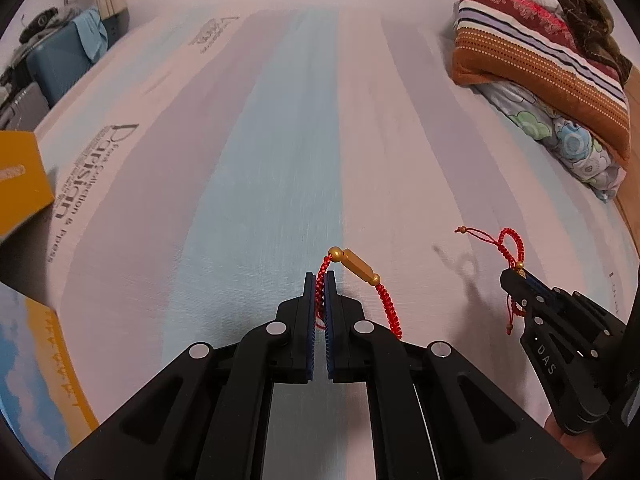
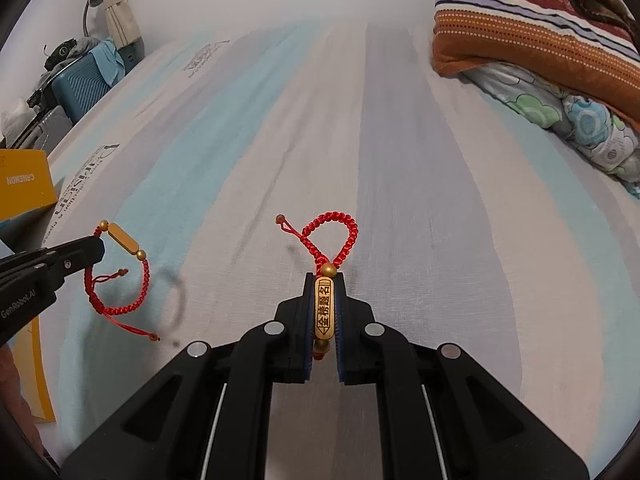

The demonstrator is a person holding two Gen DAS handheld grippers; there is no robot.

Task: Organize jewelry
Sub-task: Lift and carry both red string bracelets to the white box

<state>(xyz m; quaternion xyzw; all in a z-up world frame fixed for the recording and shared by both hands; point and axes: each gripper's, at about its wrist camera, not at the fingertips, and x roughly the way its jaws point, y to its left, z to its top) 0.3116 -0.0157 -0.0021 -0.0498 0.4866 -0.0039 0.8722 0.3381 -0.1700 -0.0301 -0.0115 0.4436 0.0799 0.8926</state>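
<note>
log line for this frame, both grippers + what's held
left gripper: shut on left bracelet cord | right gripper: shut on right bracelet gold bar | both above bedsheet

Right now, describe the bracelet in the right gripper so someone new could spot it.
Over the striped bedsheet, find the right gripper. Its jaws are shut on a red braided bracelet, pinched by its engraved gold bar. The other bracelet, in the left gripper, is held by its cord, bar hanging free.
</note>
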